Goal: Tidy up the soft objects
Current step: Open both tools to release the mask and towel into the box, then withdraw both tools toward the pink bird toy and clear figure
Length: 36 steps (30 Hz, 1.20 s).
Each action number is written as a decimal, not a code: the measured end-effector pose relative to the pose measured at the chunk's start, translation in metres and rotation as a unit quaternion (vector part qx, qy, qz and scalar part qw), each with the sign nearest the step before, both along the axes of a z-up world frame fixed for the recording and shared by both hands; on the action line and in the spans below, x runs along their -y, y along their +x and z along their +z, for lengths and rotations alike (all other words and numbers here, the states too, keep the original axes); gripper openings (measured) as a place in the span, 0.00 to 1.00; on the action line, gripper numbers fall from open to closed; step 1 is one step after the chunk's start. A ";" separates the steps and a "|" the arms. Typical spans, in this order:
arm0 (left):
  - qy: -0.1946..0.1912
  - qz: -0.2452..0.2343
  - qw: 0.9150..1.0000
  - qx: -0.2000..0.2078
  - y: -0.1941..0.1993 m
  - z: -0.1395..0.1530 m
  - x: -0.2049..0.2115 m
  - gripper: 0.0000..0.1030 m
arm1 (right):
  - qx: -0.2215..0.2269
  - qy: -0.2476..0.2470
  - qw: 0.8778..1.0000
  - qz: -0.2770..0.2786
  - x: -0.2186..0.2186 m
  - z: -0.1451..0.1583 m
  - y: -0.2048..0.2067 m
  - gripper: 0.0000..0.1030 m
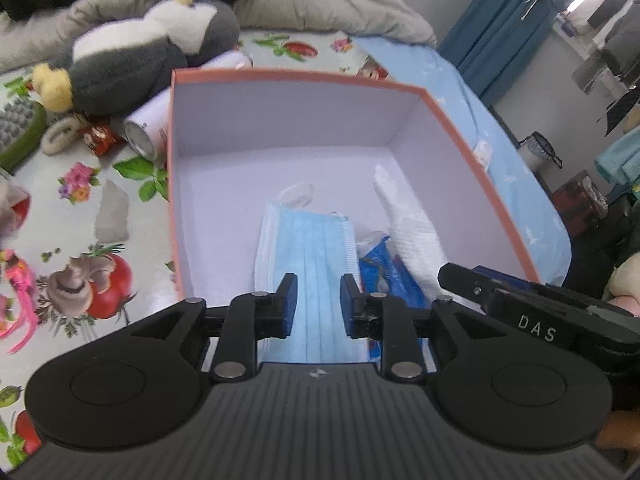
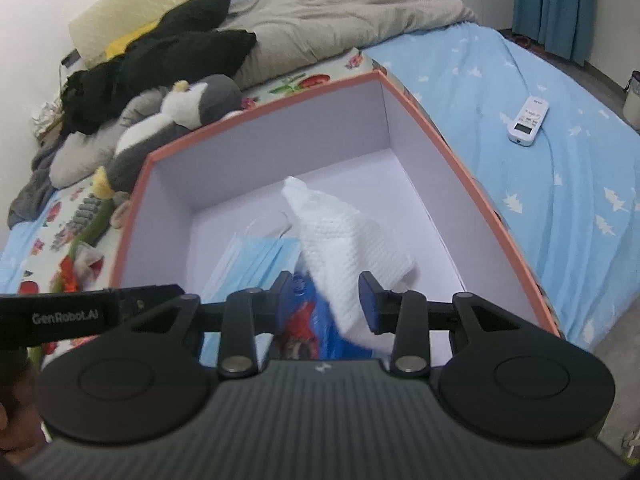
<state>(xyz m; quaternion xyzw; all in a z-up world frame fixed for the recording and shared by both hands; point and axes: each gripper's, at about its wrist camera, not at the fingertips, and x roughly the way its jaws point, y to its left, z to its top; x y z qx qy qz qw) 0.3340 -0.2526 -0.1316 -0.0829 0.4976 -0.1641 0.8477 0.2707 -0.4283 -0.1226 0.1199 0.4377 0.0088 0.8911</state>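
Observation:
An open box with an orange rim (image 1: 304,77) (image 2: 256,114) stands on the bed. In it lie a blue face mask (image 1: 316,252) (image 2: 256,260), a white cloth (image 1: 412,228) (image 2: 344,240) and a blue packet (image 1: 388,272) (image 2: 312,320). My left gripper (image 1: 318,300) is open and empty above the mask. My right gripper (image 2: 326,300) is open above the white cloth and packet, holding nothing. A grey and white plush penguin (image 1: 148,52) (image 2: 176,128) lies beyond the box.
Left of the box lie a metal can (image 1: 150,128), a green brush (image 1: 18,132), a hair tie (image 1: 60,136), a small red packet (image 1: 100,138) and a pink feathery thing (image 1: 20,280). A white remote (image 2: 528,120) lies on the blue sheet. Grey bedding (image 2: 340,12) and black clothes (image 2: 160,60) lie behind.

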 end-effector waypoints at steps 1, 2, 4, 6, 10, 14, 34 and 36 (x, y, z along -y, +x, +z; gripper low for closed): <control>-0.001 0.000 1.000 0.005 -0.006 0.006 -0.002 0.28 | 0.005 0.001 1.000 0.000 -0.001 0.005 -0.006 0.38; -0.003 0.000 1.000 0.011 -0.013 0.012 -0.004 0.29 | 0.010 0.001 1.000 0.000 -0.002 0.010 -0.011 0.38; -0.005 -0.001 1.000 0.022 -0.026 0.024 -0.008 0.29 | 0.020 0.001 1.000 -0.001 -0.005 0.021 -0.023 0.38; -0.007 0.000 0.999 0.034 -0.042 0.037 -0.013 0.29 | 0.032 0.000 0.999 0.000 -0.008 0.033 -0.036 0.38; -0.013 0.002 0.998 0.055 -0.075 0.059 -0.025 0.29 | 0.057 -0.002 0.998 0.001 -0.017 0.054 -0.062 0.38; -0.015 0.003 0.997 0.073 -0.110 0.077 -0.040 0.29 | 0.076 -0.002 0.997 0.005 -0.029 0.071 -0.089 0.38; -0.019 0.039 0.991 0.125 -0.243 0.111 -0.121 0.29 | 0.126 0.008 0.991 0.054 -0.104 0.104 -0.185 0.39; -0.019 0.048 0.991 0.126 -0.252 0.111 -0.129 0.29 | 0.126 0.007 0.990 0.063 -0.110 0.104 -0.191 0.39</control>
